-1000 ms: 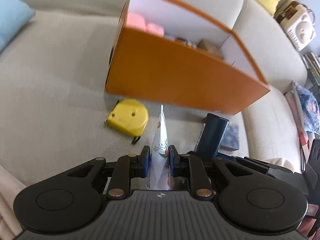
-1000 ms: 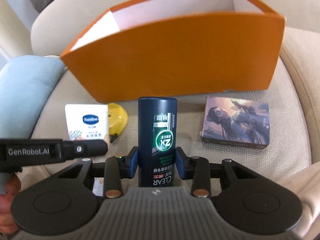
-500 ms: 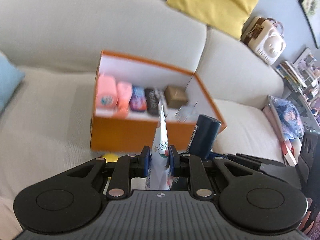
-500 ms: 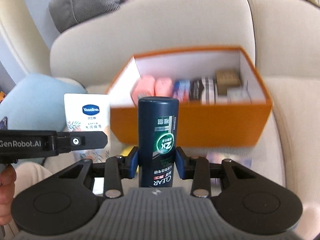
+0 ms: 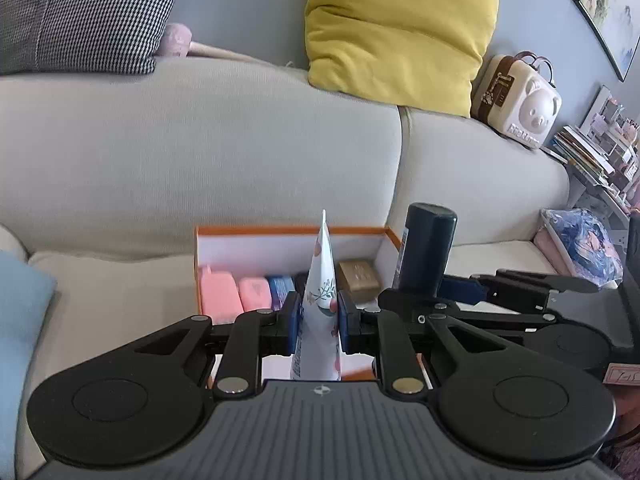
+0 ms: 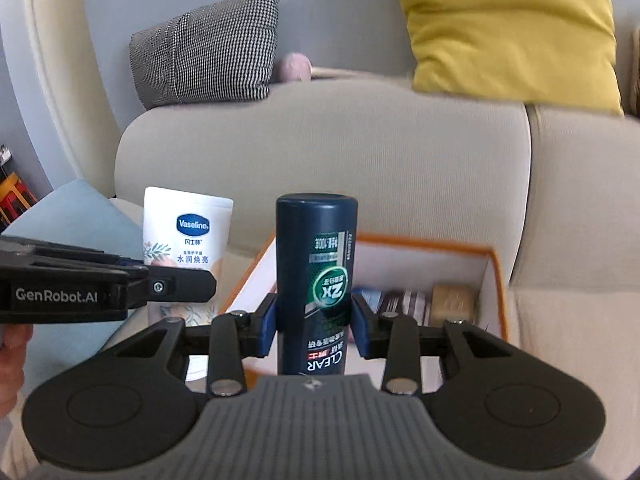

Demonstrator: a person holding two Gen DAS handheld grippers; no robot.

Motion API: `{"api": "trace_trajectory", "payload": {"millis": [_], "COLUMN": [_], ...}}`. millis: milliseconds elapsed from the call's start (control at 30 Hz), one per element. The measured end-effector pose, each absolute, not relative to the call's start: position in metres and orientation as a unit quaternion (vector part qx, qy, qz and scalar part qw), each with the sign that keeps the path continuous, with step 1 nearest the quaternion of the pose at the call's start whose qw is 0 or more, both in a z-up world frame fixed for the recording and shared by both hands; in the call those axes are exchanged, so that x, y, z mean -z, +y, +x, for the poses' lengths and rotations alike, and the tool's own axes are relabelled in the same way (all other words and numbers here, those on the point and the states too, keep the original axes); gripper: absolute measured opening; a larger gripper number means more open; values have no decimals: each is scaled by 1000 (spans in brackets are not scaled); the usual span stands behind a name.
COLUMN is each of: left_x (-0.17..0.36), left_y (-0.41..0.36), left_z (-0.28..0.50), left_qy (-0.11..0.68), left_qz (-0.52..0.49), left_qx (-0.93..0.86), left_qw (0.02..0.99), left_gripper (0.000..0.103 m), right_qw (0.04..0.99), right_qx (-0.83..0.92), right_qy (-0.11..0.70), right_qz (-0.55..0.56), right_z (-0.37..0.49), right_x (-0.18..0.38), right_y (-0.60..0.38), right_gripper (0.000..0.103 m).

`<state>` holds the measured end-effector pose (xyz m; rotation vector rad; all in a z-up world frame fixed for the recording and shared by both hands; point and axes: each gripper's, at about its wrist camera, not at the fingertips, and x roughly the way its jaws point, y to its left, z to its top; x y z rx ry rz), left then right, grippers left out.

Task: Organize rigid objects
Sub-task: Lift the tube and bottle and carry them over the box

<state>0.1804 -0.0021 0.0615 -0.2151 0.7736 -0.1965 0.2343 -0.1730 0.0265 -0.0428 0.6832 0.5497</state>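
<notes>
My left gripper (image 5: 319, 322) is shut on a white Vaseline lotion tube (image 5: 321, 280), held edge-on above the orange box (image 5: 288, 230). The tube's label side shows in the right wrist view (image 6: 186, 240). My right gripper (image 6: 314, 330) is shut on a dark blue CLEAR bottle (image 6: 316, 280), held upside down over the same box (image 6: 496, 268). That bottle also shows in the left wrist view (image 5: 426, 252), to the right of the tube. The box holds pink items (image 5: 234, 294), a brown box (image 5: 360, 276) and other small packs in a row.
The box sits on a beige sofa (image 5: 200, 160). A yellow cushion (image 5: 396, 28) and a checked cushion (image 5: 80, 12) lie on the backrest. A light blue cushion (image 5: 20, 320) is at the left. A bear-shaped case (image 5: 520, 104) and stacked books (image 5: 588, 156) stand at the right.
Both grippers have risen with their loads and now look over the box from above its near wall. The yellow tape measure and picture card on the seat have dropped out of view.
</notes>
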Motion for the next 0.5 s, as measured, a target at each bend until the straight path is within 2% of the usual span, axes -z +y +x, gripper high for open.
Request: {"api": "trace_trajectory", "payload": {"millis": [333,500], "left_x": [-35,-10], "left_y": [15,9], "left_z": [238,263], "left_qy": [406,435], "left_qz": [-172,-130], "left_qx": [93,107], "left_qw": [893,884], "left_gripper": [21,21], "right_qw": [902,895], "right_qx": [-261,-251], "right_qy": [340,363], "right_qz": [-45,-58], "right_z": [303,327], "right_x": [-23,0], "right_y": [-162,-163], "right_gripper": [39,39]}}
